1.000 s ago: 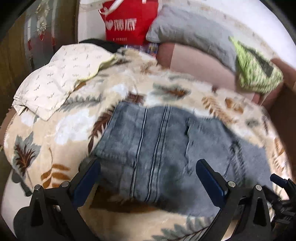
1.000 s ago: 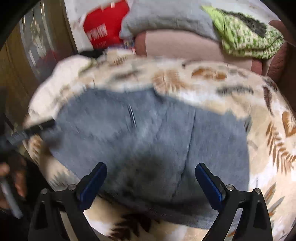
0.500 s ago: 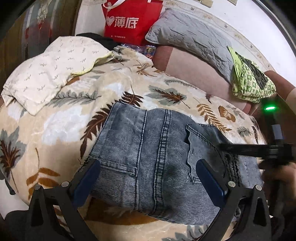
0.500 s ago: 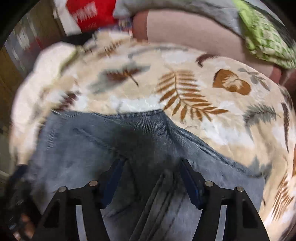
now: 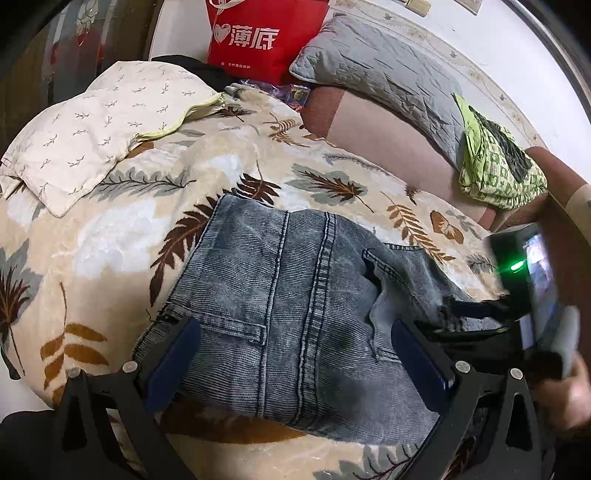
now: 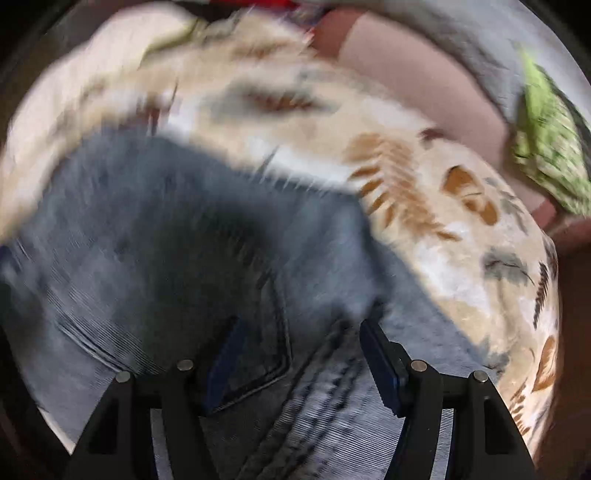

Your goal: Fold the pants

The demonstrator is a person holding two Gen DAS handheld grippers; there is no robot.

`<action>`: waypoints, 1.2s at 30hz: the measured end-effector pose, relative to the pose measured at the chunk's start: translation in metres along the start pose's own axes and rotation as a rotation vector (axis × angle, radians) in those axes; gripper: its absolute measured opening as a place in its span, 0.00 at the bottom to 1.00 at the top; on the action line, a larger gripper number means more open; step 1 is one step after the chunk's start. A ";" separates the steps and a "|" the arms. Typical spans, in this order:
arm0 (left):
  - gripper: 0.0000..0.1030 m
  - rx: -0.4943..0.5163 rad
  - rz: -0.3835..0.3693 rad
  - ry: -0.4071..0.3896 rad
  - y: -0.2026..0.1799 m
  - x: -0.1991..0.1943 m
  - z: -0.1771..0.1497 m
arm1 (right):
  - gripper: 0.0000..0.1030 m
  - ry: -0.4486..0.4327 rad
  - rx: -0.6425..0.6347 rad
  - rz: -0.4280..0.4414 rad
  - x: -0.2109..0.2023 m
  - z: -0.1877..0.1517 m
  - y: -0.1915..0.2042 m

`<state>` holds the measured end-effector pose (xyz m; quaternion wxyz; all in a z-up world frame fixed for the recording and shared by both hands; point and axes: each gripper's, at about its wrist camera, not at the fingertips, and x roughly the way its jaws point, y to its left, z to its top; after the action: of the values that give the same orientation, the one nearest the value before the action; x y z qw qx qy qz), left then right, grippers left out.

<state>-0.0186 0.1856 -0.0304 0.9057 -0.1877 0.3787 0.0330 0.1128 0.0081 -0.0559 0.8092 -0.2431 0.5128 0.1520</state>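
Right jaws: the right gripper (image 6: 295,362) points steeply down at the jeans (image 5: 295,314); the jaws have just been closing from wide to part-way, with a raised ridge of denim and a pocket corner between them; the right wrist view is blurred, so I cannot tell whether the pads already press the cloth
Left jaws: the left gripper (image 5: 295,365) is released, jaws spread wide above the near edge of the jeans, nothing between the pads
Right gripper in the left view: seen at the right edge (image 5: 528,291), a green light on its body, fingers reaching onto the right part of the denim; a hand (image 5: 569,398) holds it from below
Jeans, place: in the middle of the bed, on the leaf-print blanket (image 5: 122,236), seams running away from the camera
Done so far (judgement): the jeans already lie as a compact, several-layer block, so at least one fold looks made
Left to do (judgement): secure the right-side bunch, carry it over, flatten; the right side is rumpled, not squared
Surroundings: cream pillow (image 5: 92,133) upper left, well apart; grey pillow (image 5: 384,74) and green patterned cloth (image 5: 498,166) at the far side; red bag (image 5: 258,33) behind
In the way: nothing lies on the jeans; the soft blanket could get pinched along with the denim
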 end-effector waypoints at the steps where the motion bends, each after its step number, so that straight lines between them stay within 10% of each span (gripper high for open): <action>1: 0.99 0.004 0.003 0.000 0.000 0.000 -0.001 | 0.67 -0.022 0.001 -0.015 0.000 0.000 0.002; 14: 0.99 -0.033 -0.004 0.000 0.004 0.001 -0.006 | 0.80 -0.080 -0.022 0.030 -0.025 -0.037 0.011; 22: 0.99 -0.275 -0.070 -0.130 0.043 -0.022 -0.007 | 0.80 -0.275 0.237 0.185 -0.075 -0.085 -0.050; 36: 0.99 -0.643 -0.238 0.102 0.060 0.011 -0.035 | 0.80 -0.336 0.397 0.330 -0.056 -0.141 -0.082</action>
<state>-0.0466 0.2277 -0.0793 0.7776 -0.5076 0.3693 0.0353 0.0230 -0.1380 -0.0360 0.8787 0.0350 0.4241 0.2163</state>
